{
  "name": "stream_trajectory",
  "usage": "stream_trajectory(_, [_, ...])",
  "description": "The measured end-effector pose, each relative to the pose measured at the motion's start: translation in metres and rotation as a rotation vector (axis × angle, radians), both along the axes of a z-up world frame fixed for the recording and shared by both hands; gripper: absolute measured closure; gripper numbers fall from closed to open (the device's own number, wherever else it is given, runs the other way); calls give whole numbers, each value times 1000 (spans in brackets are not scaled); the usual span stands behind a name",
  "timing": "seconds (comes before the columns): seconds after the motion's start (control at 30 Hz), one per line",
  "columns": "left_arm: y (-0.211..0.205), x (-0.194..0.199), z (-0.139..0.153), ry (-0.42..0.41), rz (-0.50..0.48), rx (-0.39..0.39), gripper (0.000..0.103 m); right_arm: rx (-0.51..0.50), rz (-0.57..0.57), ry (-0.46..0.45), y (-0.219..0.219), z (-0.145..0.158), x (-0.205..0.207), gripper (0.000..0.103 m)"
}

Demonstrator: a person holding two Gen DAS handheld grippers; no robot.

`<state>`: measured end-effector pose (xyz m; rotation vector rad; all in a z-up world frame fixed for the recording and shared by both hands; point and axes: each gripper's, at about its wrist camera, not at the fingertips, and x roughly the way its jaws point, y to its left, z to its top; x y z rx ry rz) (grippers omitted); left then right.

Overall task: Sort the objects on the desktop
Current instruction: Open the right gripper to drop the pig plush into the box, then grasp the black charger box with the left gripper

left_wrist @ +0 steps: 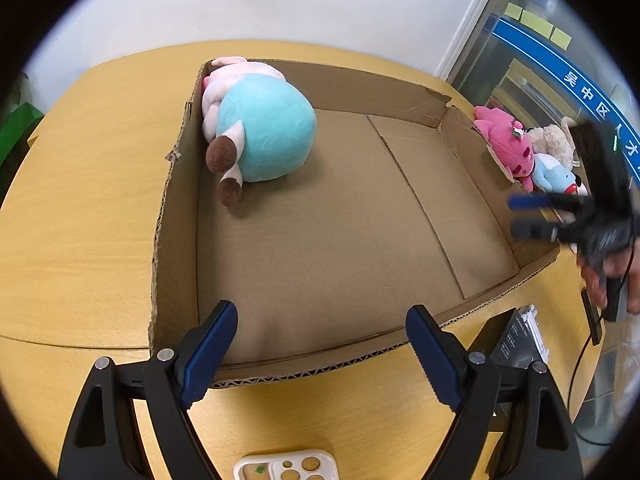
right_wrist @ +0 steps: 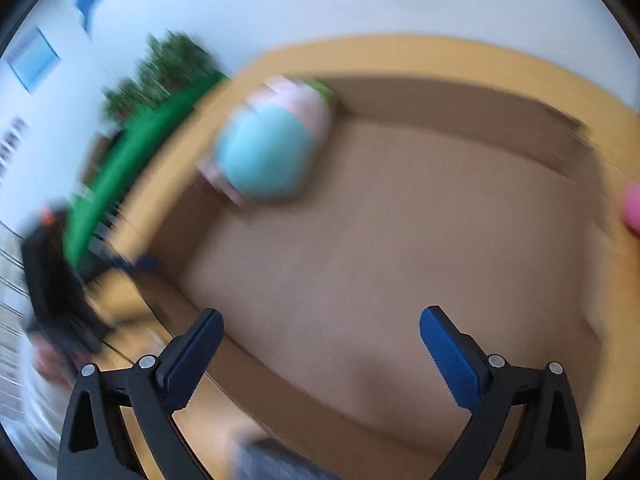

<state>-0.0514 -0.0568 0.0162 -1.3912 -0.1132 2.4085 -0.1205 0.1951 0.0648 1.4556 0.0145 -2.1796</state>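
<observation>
A shallow open cardboard box (left_wrist: 176,216) lies on the yellow wooden table (left_wrist: 80,208). A turquoise and pink plush toy (left_wrist: 260,132) lies in its far left corner; it also shows blurred in the right wrist view (right_wrist: 268,152). My left gripper (left_wrist: 320,344) is open and empty over the box's near edge. My right gripper (right_wrist: 320,344) is open and empty above the box floor (right_wrist: 400,240); it shows in the left wrist view (left_wrist: 528,216) over the box's right wall.
Outside the box's right wall lie a pink plush (left_wrist: 508,144), a cream plush (left_wrist: 552,144) and a small blue plush (left_wrist: 556,176). A white phone case (left_wrist: 284,466) and a dark packet (left_wrist: 516,340) lie near me. A green object (right_wrist: 132,160) stands left.
</observation>
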Motion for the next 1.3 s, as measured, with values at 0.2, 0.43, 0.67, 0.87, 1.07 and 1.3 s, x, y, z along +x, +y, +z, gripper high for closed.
stream_trajectory(0.2, [12, 11, 2, -33, -23, 5, 17, 59, -76, -59, 60, -39, 39, 15])
stream_trajectory(0.43, [24, 23, 1, -54, -29, -7, 17, 12, -110, -46, 79, -38, 60, 15])
stream_trajectory(0.67, [21, 51, 29, 44, 24, 13, 17, -123, -46, 220, 92, 28, 127, 7])
stream_trajectory(0.87, [51, 84, 34, 82, -69, 99, 17, -53, 162, 186, 64, -2, 173, 1])
stream_trajectory(1.07, [75, 86, -15, -57, -101, 171, 17, -43, 201, 58, 24, -56, 175, 9])
stream_trajectory(1.3, [87, 80, -55, -150, -121, 239, 17, -57, 282, 89, -2, -58, 193, 10])
